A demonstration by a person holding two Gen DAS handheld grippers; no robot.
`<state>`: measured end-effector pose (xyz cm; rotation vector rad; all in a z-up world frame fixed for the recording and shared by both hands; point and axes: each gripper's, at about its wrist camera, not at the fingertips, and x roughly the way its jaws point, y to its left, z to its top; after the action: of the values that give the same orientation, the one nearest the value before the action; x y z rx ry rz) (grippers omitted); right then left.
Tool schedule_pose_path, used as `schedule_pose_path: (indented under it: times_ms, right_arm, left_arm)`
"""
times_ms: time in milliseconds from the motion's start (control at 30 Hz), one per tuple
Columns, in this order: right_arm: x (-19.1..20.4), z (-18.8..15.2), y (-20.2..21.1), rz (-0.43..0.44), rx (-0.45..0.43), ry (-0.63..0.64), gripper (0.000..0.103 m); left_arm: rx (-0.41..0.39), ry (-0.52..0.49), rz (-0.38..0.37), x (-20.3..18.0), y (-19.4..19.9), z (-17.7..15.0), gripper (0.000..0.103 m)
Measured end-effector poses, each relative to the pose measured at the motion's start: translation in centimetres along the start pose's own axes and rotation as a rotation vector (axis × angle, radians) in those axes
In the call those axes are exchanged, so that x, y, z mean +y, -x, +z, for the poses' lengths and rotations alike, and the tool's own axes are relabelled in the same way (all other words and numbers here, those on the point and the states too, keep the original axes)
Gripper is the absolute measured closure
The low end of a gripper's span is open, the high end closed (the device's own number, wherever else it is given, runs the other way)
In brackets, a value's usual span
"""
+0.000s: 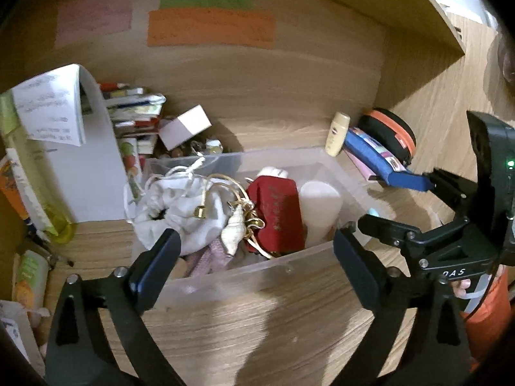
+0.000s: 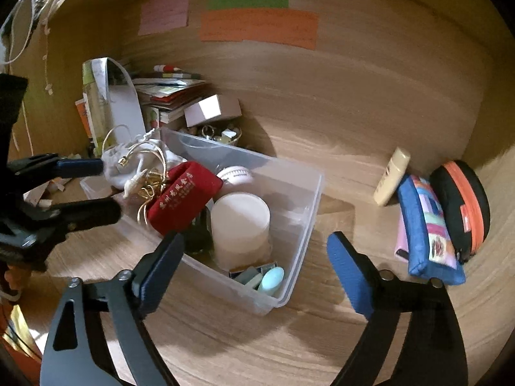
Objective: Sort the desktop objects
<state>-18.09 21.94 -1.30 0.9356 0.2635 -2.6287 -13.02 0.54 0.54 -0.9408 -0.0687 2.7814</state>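
Note:
A clear plastic bin (image 1: pixel 225 276) stands on the wooden desk. It holds a white drawstring pouch (image 1: pixel 180 206), a seashell (image 1: pixel 235 228) with gold bangles, a red pouch (image 1: pixel 276 212) and a white jar (image 1: pixel 320 206). My left gripper (image 1: pixel 257 244) is open over the bin's near wall, with nothing between its fingers. In the right wrist view the same bin (image 2: pixel 309 212) shows the red pouch (image 2: pixel 183 196), the white jar (image 2: pixel 239 222) and a pale blue eraser (image 2: pixel 272 280). My right gripper (image 2: pixel 254 247) stands open above the bin's corner, empty.
A blue pencil case (image 2: pixel 418 225), a black and orange round case (image 2: pixel 460 206) and a cream tube (image 2: pixel 391 175) lean at the right wall. A stack of booklets (image 2: pixel 167 93), a small white box (image 2: pixel 209 109) and a white paper bag (image 1: pixel 80 160) crowd the back left.

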Motion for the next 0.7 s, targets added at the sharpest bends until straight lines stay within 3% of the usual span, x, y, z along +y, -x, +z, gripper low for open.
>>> schedule_pose_path:
  times_ms: [267,433,700]
  right_arm:
    - [0.1,-0.3,1.3,0.021,-0.016,-0.038,0.009]
    - [0.4,-0.7,2.6,-0.007,-0.071,-0.053,0.005]
    - [1.0,-1.5,3.6,-0.017,-0.118,-0.091,0.001]
  left_arm:
    - [-0.035,0.007,0.113,0.2,1.6,-0.6,0.004]
    - [-0.102,0.021,0.205,0.1,2.7,-1.1,0.004]
    - [-0.134,0.031,0.222,-0.7,3.5,-2.2,0.002]
